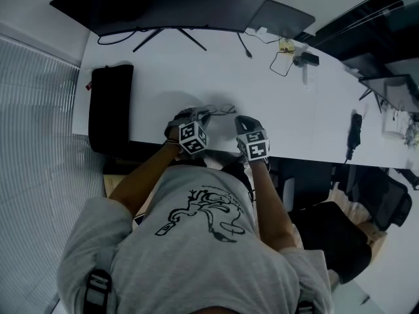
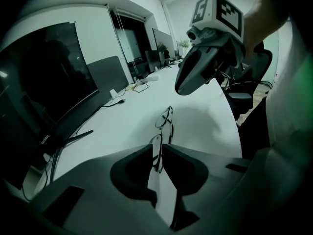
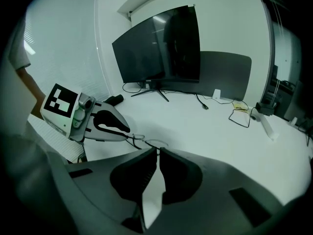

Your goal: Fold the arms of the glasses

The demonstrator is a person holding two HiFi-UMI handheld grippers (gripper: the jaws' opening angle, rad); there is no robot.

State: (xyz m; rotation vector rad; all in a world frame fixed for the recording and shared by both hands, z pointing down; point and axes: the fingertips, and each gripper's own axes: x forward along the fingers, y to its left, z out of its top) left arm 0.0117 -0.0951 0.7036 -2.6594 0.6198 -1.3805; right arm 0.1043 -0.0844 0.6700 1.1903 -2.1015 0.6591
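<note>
Closest to me, my left tongs [image 2: 159, 152] stand partly open. The glasses [image 2: 164, 125] lie on the white desk [image 1: 275, 103], and the near end of their frame sits in the gap between the pads, which do not seem to press on it. So I have nothing gripped on that side.

My right tongs [image 3: 157, 152] are closed tip to tip on nothing. They hang above the desk, a little off from the far end of the glasses.

I can't tell from here whether either arm of the glasses lies fully folded.

Past the glasses the desk runs bare to a black pouch [image 1: 110, 106] at my left, some cables [image 1: 283, 61], and the dark monitor [image 1: 177, 5] at the back.

What worries me is the loose left side. If I nudge an arm with the closed right tips, nothing steadies the frame. The glasses could skid on the smooth top or spin out of the gap.

If I close the left tongs crooked, the pads could land on a lens rather than the rim.

The right tongs must also open before they can take an arm.
</note>
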